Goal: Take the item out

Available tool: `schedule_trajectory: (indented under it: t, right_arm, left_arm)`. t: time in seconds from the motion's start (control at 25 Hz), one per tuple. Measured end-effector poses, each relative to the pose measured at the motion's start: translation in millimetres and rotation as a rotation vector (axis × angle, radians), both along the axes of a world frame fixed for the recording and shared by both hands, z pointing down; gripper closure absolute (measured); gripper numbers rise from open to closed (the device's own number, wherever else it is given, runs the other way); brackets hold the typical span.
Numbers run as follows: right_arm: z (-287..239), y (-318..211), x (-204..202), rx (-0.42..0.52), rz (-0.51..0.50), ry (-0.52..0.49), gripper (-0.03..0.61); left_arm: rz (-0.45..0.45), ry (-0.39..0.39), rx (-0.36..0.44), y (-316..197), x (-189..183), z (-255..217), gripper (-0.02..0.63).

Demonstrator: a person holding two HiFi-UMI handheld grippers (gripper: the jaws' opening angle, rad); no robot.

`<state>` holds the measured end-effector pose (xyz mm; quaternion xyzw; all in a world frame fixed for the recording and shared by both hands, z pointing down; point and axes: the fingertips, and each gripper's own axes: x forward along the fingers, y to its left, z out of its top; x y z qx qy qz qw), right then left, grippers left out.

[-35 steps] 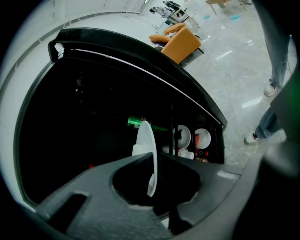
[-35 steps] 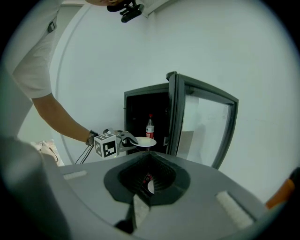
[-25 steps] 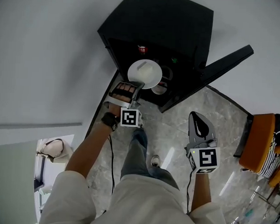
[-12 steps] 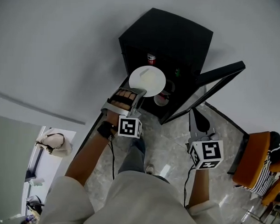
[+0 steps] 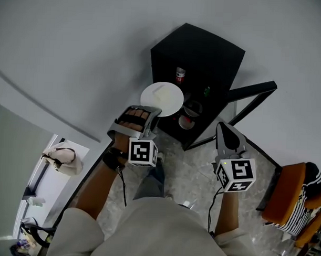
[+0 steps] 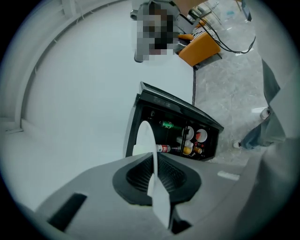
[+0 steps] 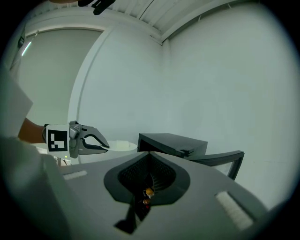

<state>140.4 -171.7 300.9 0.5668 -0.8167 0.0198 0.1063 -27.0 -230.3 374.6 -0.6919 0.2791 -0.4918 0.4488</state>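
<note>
White plate [image 5: 161,98] held outside the open black cabinet [image 5: 205,50].

The cabinet stands against the pale wall with its glass door [image 5: 251,91] swung wide; the plate hangs in front of the opening, clear of the shelves, near level in the head view. The left gripper [image 5: 152,114] pinches the plate's near rim, which shows edge-on between its jaws in the left gripper view. The right gripper [image 5: 224,128] hovers by the door, jaws pressed together on nothing. Inside, bowls [image 5: 191,107] and a red-labelled bottle [image 5: 179,74] sit on the shelves.

Plate [image 5: 161,98] hangs before cabinet [image 5: 205,50]; bottle [image 5: 179,75] stands inside.
</note>
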Motion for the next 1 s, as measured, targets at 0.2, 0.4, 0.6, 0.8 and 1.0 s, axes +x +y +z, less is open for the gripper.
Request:
schedule_trajectory:
  t: [0.2, 0.4, 0.6, 0.8, 1.0]
  right_arm:
    - [-11.7, 11.3, -9.4, 0.021, -0.021, 0.009, 0.572]
    - [-23.8, 17.8, -11.8, 0.040, -0.036, 0.008, 0.572]
    - [-35.4, 26.4, -17.6, 0.068, -0.052, 0.000, 0.572]
    - [-39.7, 35.2, -20.8, 0.090, -0.057, 0.000, 0.572]
    - [-37.3, 38.6, -20.3, 0.084, -0.062, 0.024, 0.574]
  left_arm:
    - [-0.024, 0.011, 0.028, 20.9, -13.5, -21.8, 0.598]
    - [-0.018, 0.021, 0.052, 40.7, -11.5, -46.3, 0.598]
    - [0.010, 0.026, 0.066, 66.7, -7.8, -64.6, 0.597]
    - [0.032, 0.024, 0.078, 85.6, -3.5, -73.1, 0.597]
    - [0.039, 0.045, 0.086, 92.5, 1.3, -78.4, 0.597]
